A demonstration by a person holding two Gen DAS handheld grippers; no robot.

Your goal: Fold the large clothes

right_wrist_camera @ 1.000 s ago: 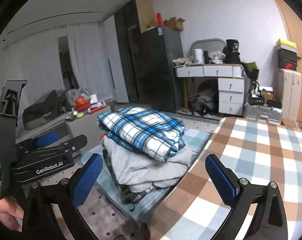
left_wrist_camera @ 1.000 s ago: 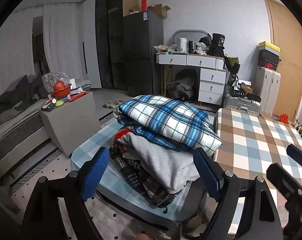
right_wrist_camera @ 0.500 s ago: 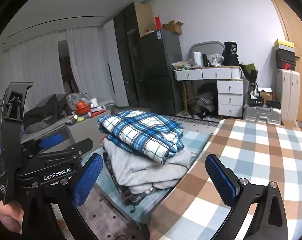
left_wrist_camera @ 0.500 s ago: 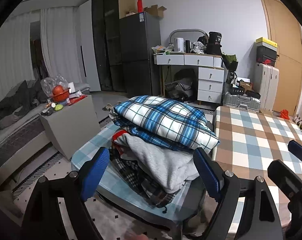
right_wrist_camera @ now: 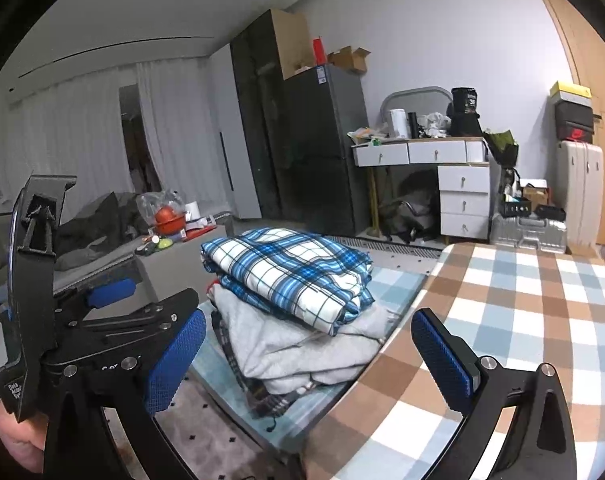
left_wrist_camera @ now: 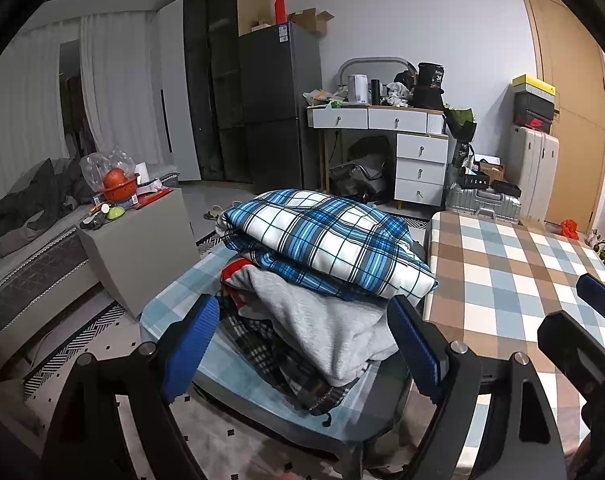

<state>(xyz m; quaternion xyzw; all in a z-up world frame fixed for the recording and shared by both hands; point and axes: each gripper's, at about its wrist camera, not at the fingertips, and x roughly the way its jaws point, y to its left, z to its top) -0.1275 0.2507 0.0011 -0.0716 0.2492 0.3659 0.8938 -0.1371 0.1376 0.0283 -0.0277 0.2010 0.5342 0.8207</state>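
A pile of folded clothes sits on a low stool with a pale blue checked cover [left_wrist_camera: 170,300]. A blue and white plaid garment [left_wrist_camera: 326,240] lies on top, a grey garment [left_wrist_camera: 322,320] under it, dark plaid cloth at the bottom. The pile also shows in the right wrist view [right_wrist_camera: 290,276]. My left gripper [left_wrist_camera: 302,344] is open and empty, held in front of the pile, apart from it. My right gripper [right_wrist_camera: 310,356] is open and empty, over the edge of the brown and blue checked table [right_wrist_camera: 522,320]. The left gripper's body [right_wrist_camera: 102,320] shows at the left of the right wrist view.
A grey side table [left_wrist_camera: 142,240] with a red bowl and clutter stands left of the stool. A sofa [left_wrist_camera: 22,240] lies further left. A fridge [left_wrist_camera: 274,108], a white desk with drawers [left_wrist_camera: 402,140], suitcases [left_wrist_camera: 534,176] and a door stand at the back.
Both grippers have drifted slightly, tilting the view a little upward. The jaws have stayed open and the clothes have not moved.
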